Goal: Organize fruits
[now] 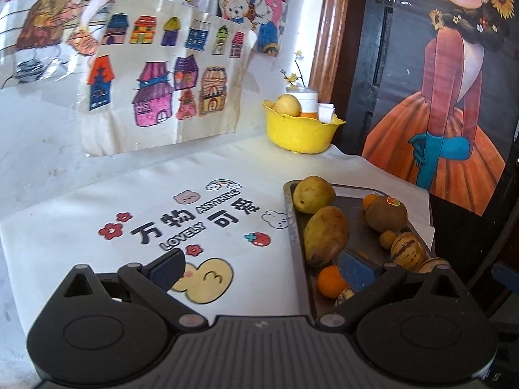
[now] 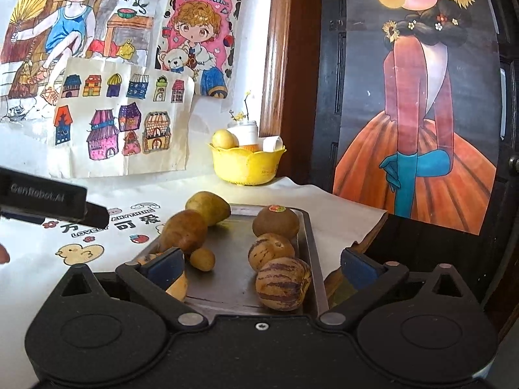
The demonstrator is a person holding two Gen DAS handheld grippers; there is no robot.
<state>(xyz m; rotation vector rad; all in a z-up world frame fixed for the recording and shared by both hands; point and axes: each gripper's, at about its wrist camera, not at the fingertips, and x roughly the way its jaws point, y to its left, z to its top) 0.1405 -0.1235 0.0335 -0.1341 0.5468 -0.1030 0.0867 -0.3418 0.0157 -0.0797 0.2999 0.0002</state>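
A metal tray (image 1: 353, 243) (image 2: 227, 278) holds several fruits: a mango (image 1: 326, 235) (image 2: 183, 230), a pear (image 1: 313, 194) (image 2: 209, 207), a brown round fruit with a sticker (image 1: 386, 214) (image 2: 275, 222), striped melons (image 1: 407, 251) (image 2: 282, 283), an orange (image 1: 331, 281) and a small yellow fruit (image 2: 202, 258). A yellow bowl (image 1: 300, 131) (image 2: 248, 165) at the back holds a yellow fruit (image 1: 287, 104). My left gripper (image 1: 262, 270) is open and empty at the tray's left edge. My right gripper (image 2: 262, 267) is open and empty over the tray's near end.
A white printed cloth (image 1: 162, 214) covers the table. Children's drawings (image 1: 155, 90) hang on the wall behind. A white cup and flowers (image 2: 248, 131) stand in the bowl. A dark door with a poster (image 2: 418, 129) is to the right. The left gripper's body (image 2: 48, 199) shows at left.
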